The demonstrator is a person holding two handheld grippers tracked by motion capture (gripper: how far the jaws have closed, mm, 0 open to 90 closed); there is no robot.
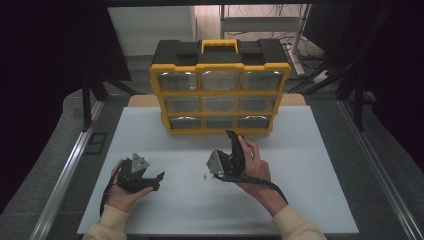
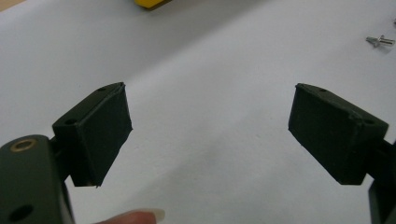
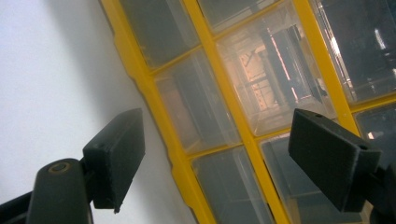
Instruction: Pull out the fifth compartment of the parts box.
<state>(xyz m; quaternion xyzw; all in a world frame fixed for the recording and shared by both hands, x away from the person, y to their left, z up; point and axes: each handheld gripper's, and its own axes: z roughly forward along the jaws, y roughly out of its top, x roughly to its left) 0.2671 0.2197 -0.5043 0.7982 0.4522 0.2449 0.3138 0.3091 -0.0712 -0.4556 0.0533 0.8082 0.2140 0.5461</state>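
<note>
The organizer (image 1: pixel 220 90) is stood upright at the far middle of the desk (image 1: pixel 310 200), drawers facing the person. The right gripper (image 1: pixel 232 140) is raised just before its bottom row, fingers (image 3: pixel 116 158) released and holding nothing; an approach to a drawer is judged to be in hand. Next, one drawer front would need to be squared up and gripped. The left gripper (image 1: pixel 155 179) is rested low, likewise released, with a small screw (image 2: pixel 380 41) lying nearby on the desk. The drawer contents are hard to make out behind the glare
</note>
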